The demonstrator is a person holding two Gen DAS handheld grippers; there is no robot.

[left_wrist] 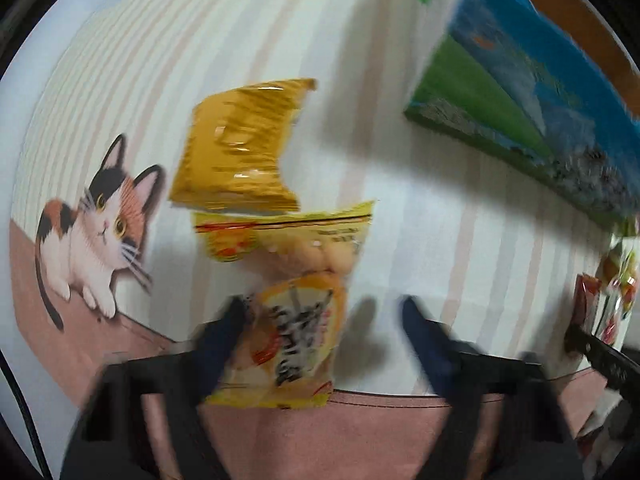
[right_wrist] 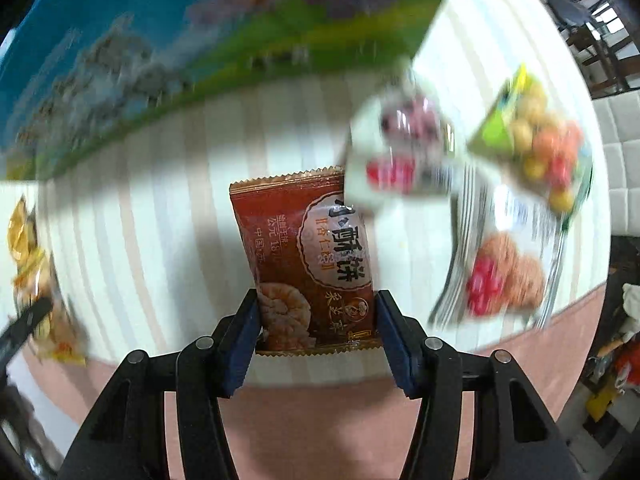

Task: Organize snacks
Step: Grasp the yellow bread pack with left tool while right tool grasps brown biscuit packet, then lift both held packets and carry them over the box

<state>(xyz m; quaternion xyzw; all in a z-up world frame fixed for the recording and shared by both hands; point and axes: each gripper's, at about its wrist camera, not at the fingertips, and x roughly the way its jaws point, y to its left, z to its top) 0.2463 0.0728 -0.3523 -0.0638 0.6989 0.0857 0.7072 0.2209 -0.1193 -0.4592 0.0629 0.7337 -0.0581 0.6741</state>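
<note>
In the left wrist view my left gripper [left_wrist: 320,312] stands open over a yellow snack packet [left_wrist: 296,300] that lies on the striped cat-print tablecloth [left_wrist: 460,240]; its left finger touches the packet's edge. A darker gold packet [left_wrist: 240,148] lies just beyond. In the right wrist view my right gripper [right_wrist: 316,312] is shut on a brown-red pastry packet [right_wrist: 308,256], pads against both its sides. A box with a blue and green landscape print [left_wrist: 520,92] stands at the back, also in the right wrist view [right_wrist: 180,40].
To the right of the held packet lie a white packet with red print [right_wrist: 400,152], a green packet of coloured balls [right_wrist: 536,140] and a clear packet of round cakes [right_wrist: 508,276]. Yellow packets show at the left edge [right_wrist: 32,248]. The table's edge is at the right.
</note>
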